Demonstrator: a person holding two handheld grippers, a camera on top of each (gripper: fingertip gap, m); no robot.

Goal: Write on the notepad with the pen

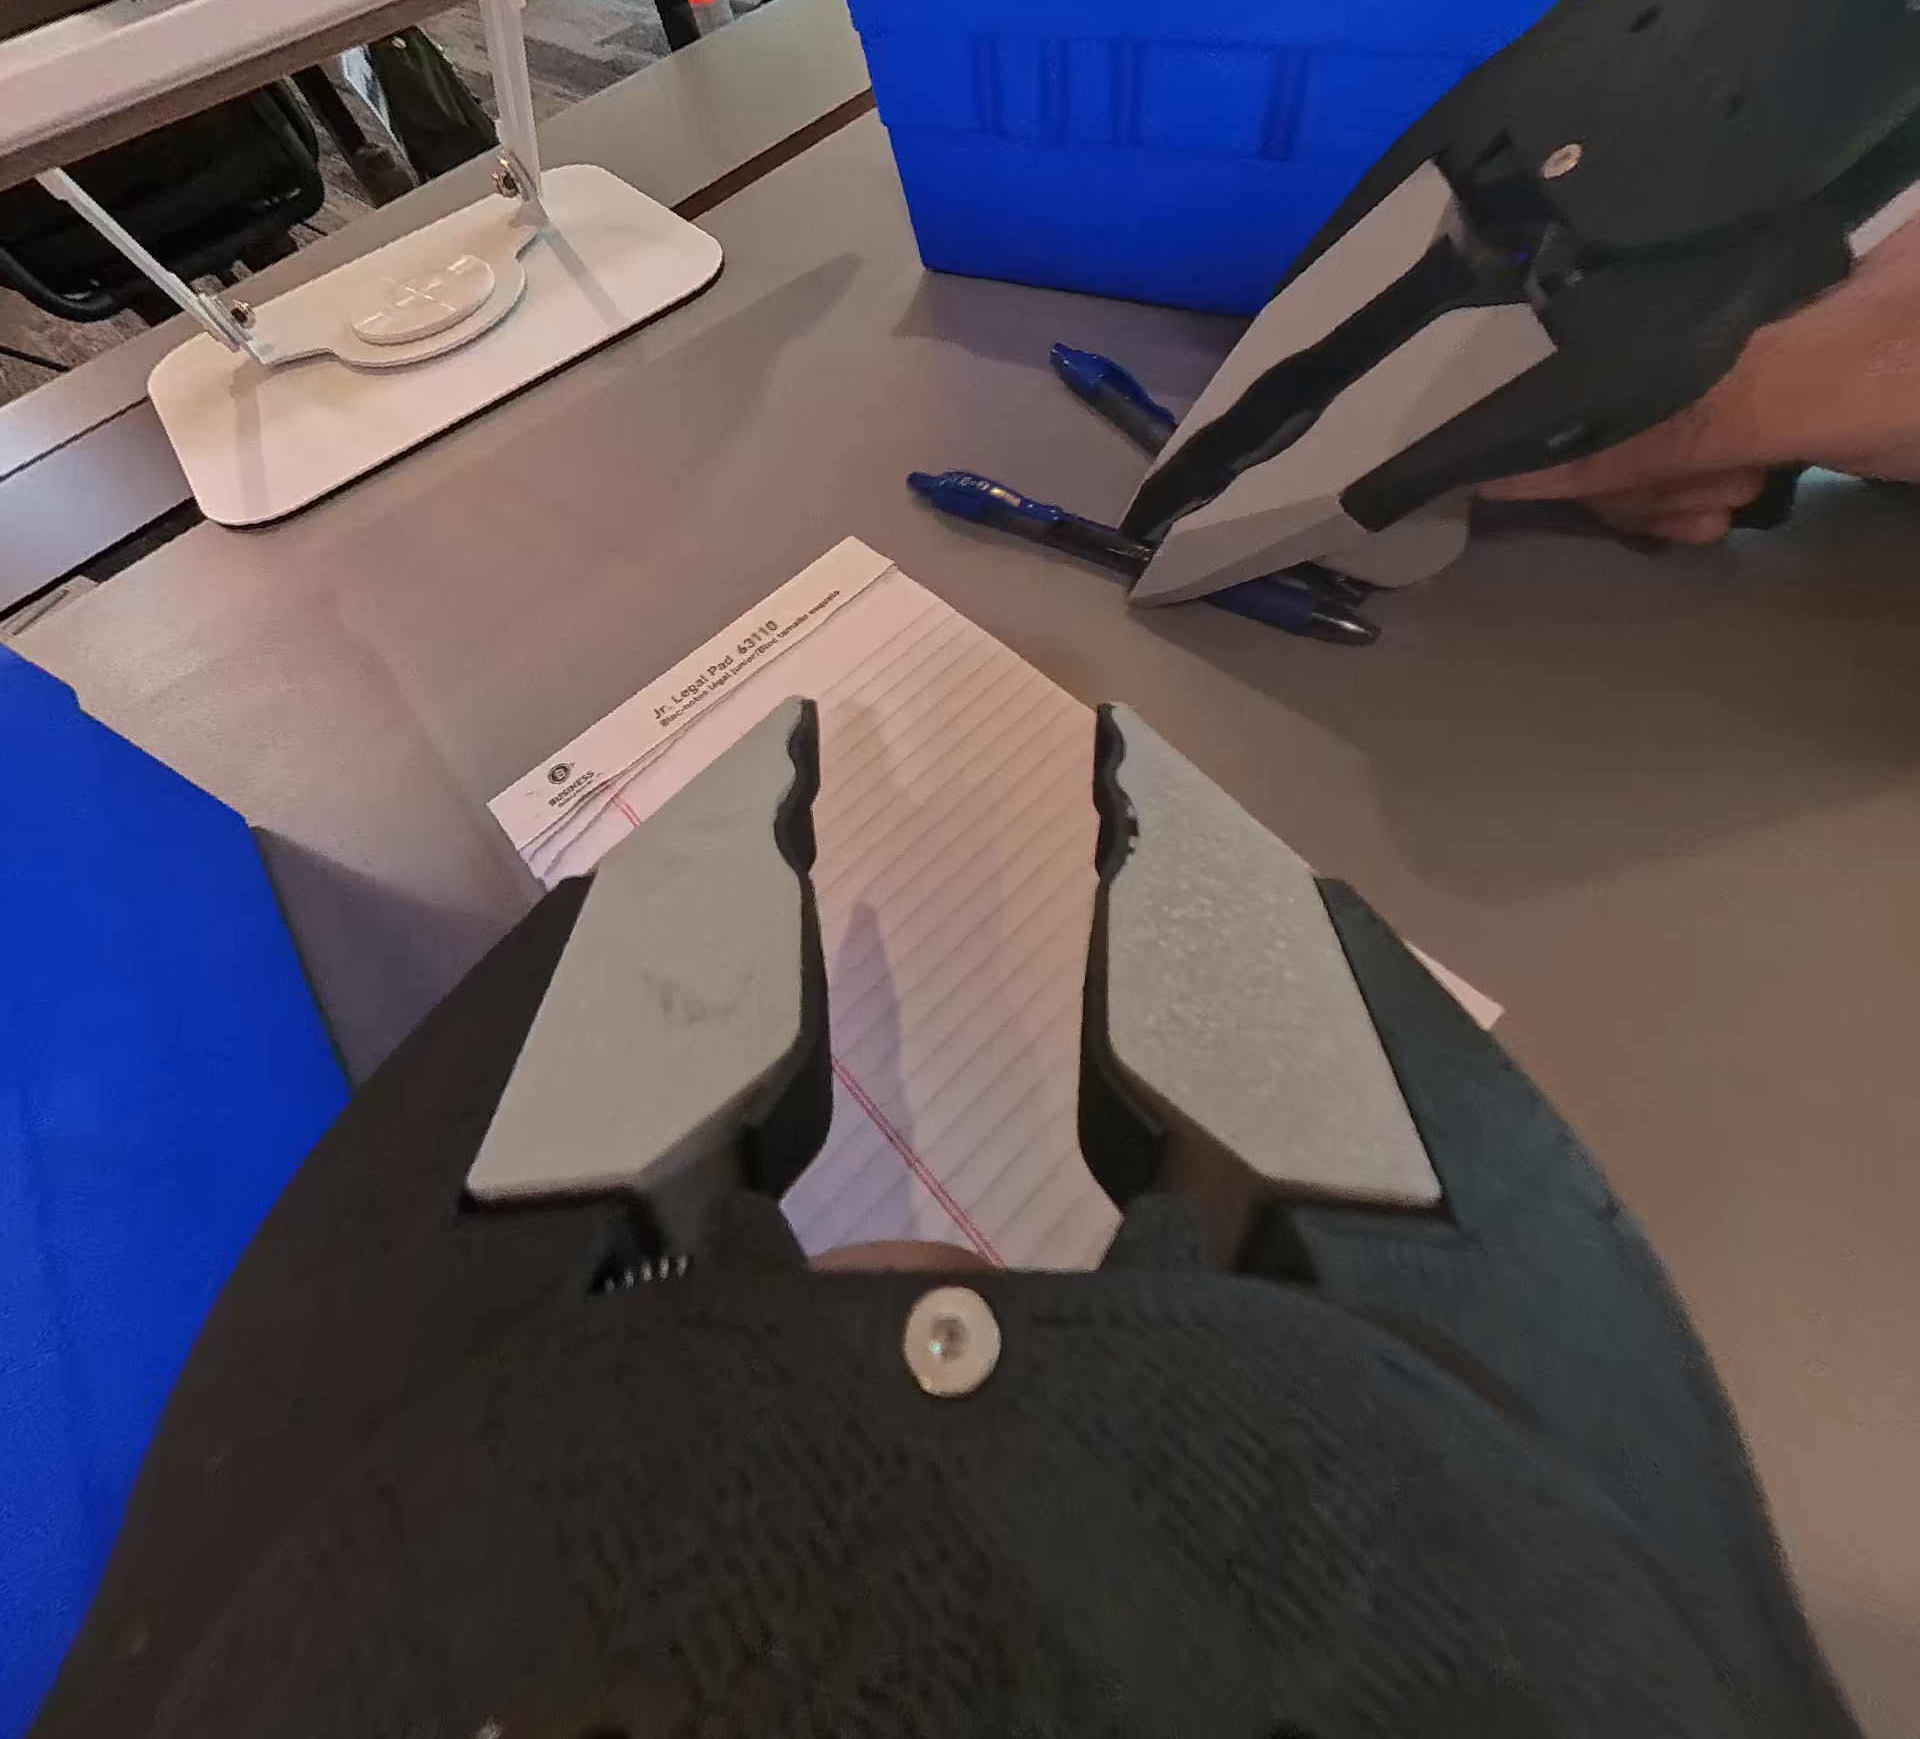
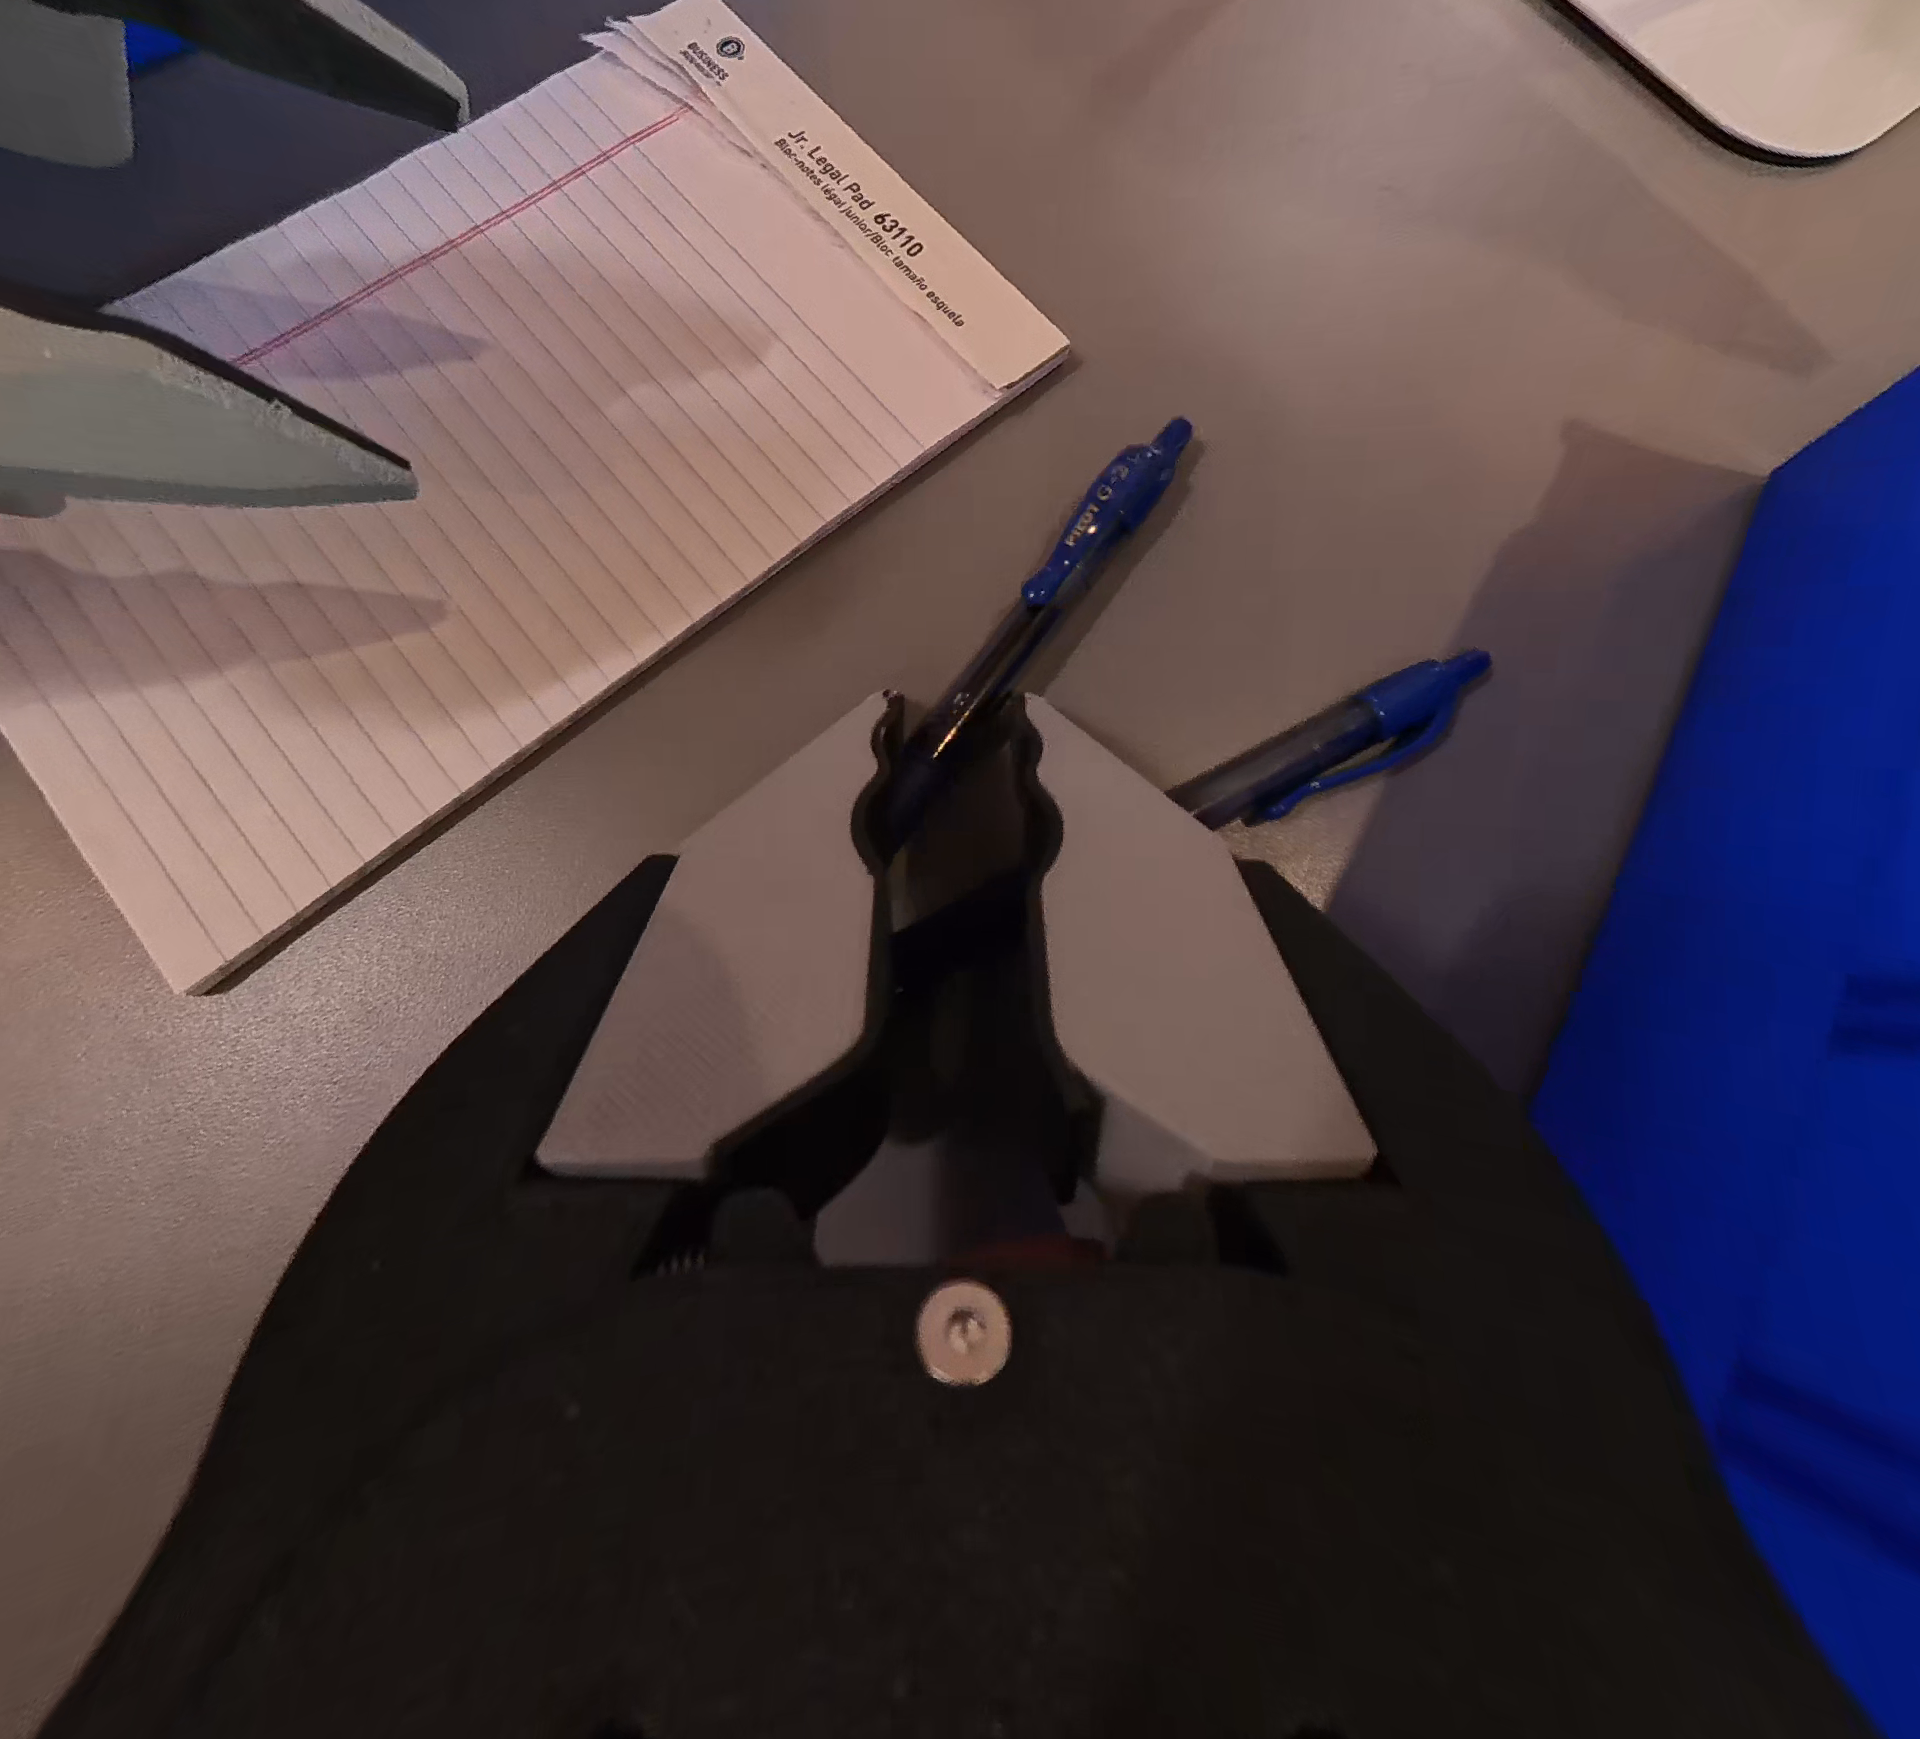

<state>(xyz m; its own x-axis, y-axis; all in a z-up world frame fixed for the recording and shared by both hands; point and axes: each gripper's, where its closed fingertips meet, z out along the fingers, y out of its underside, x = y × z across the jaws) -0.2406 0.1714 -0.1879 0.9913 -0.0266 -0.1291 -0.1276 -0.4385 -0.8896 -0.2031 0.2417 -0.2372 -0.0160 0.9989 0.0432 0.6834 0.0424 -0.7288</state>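
A white lined notepad (image 1: 935, 650) lies flat on the grey table; it also shows in the right wrist view (image 2: 582, 401). My left gripper (image 1: 954, 723) is open and empty, hovering over the pad's page, and it shows at the left edge of the right wrist view (image 2: 436, 287). My right gripper (image 2: 961, 713) is shut on a blue pen (image 2: 1101, 526), right of the pad, with its fingertips down at the table. In the left wrist view the right gripper (image 1: 1143, 567) clamps the pen (image 1: 987, 500) around its middle, and a hand holds the gripper.
A second blue pen (image 2: 1371, 723) lies on the table (image 1: 1558, 858) just beyond the held one, also seen in the left view (image 1: 1101, 385). A blue bin (image 1: 1143, 79) stands behind the pens. A white stand base (image 1: 436, 339) sits at the back left. Another blue object (image 1: 125, 1066) is at the left edge. There is about 10 centimetres between the tips of the two grippers.
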